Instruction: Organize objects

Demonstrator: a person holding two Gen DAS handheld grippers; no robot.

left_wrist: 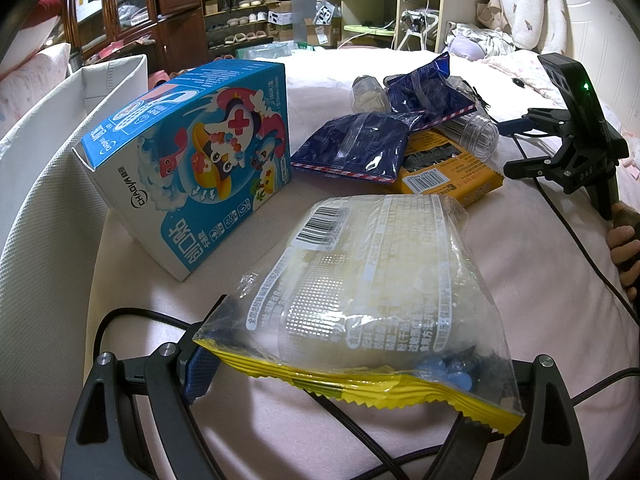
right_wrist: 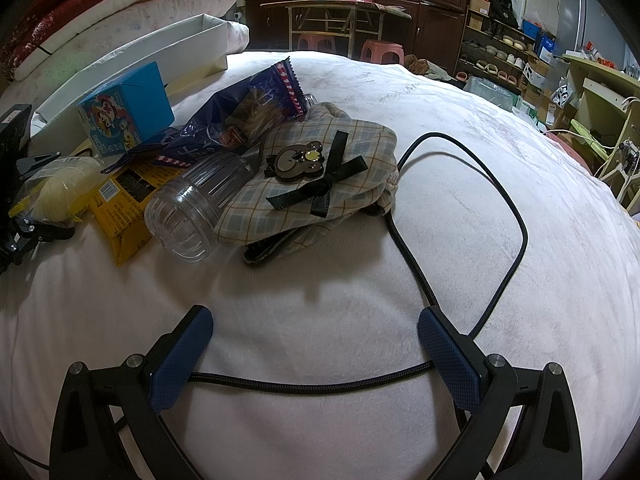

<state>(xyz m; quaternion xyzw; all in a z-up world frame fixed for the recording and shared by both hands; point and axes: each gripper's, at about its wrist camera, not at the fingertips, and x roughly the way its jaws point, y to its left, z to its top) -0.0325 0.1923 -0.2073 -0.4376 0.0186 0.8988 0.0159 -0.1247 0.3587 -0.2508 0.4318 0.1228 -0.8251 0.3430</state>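
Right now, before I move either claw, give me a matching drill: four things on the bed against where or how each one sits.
Things:
1. clear noodle packet
2. blue carton
3. clear jar
4. right claw

States:
a. open, nothing between its fingers
b. on its side, against the plaid cloth
c. in the left claw
d. next to the white bin

Pairs: 1-c, 2-d, 3-b, 4-a

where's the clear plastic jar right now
In the right wrist view the clear jar lies on its side left of centre on the bed, between the yellow packet and the plaid cloth.
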